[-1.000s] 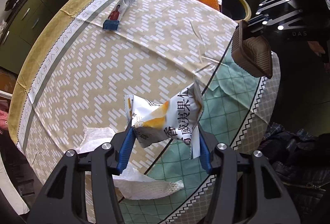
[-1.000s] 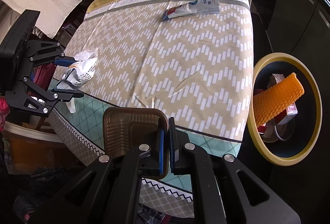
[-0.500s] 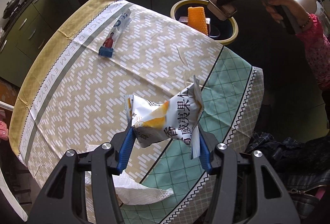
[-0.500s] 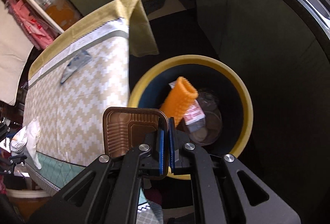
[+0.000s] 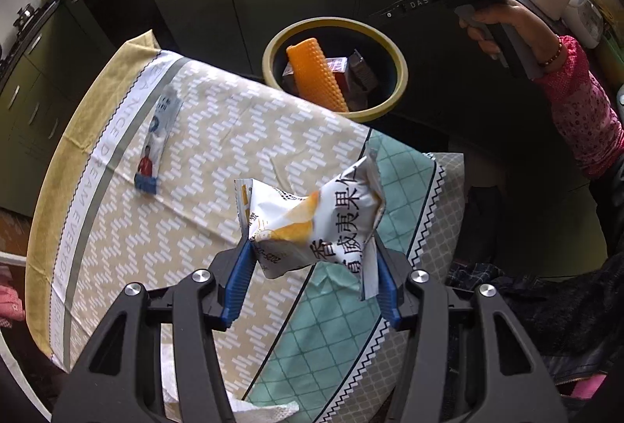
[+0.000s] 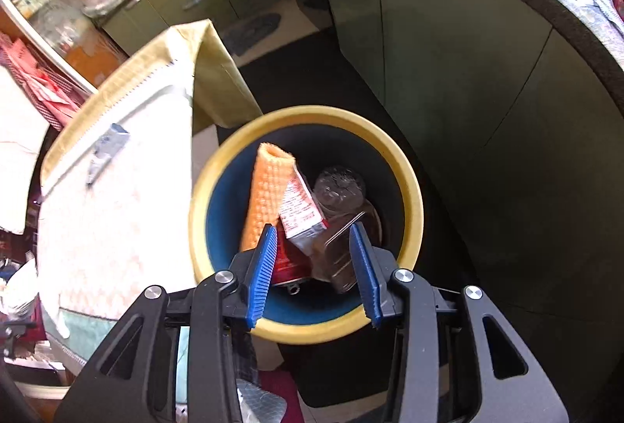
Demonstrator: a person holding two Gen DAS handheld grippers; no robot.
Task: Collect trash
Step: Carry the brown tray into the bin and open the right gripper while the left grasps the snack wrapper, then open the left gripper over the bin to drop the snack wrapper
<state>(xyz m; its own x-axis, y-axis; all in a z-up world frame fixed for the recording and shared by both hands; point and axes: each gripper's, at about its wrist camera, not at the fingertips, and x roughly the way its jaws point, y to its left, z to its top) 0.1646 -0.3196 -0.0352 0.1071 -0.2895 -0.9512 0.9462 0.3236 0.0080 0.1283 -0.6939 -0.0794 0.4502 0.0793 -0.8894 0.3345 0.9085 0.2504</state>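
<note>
We had the right gripper (image 6: 316, 263) hanging over the trash bin (image 6: 409, 185) at frame center, jaws just been opening w/ nothing pinched between them; the brown tray (image 6: 339, 259) already lay inside the bin, seen thru the gap, next to the orange foam sleeve (image 6: 265, 197), a red-white carton (image 6: 300, 208) and a clear bottle (image 6: 339, 185). Left gripper (image 5: 312, 267) was clenched on the white snack packet (image 5: 312, 224), lower center of its view, held up off the tablecloth (image 5: 218, 158). To do this step well, we judged the right hand should pull clear of the rim first, then the left should carry the packet fully over the bin mouth (image 5: 397, 60) (upper center in left view) before letting go — the packet looked light and crinkly, so a drop from near the rim could miss or catch on the sleeve sticking up. Still on the cloth: a blue-white wrapper (image 5: 156, 146) at left, and a crumpled white tissue (image 5: 249, 411) at bottom edge, partly hidden behind the gripper. Surface was a zigzag beige cloth w/ yellow border and a teal check section lower right. Room: kitchen, dark green cabinets (image 6: 429, 33) behind the bin, dark floor, counter w/ cups upper right. A hand (image 5: 503, 29) in a pink sleeve held the right tool, upper right.
</note>
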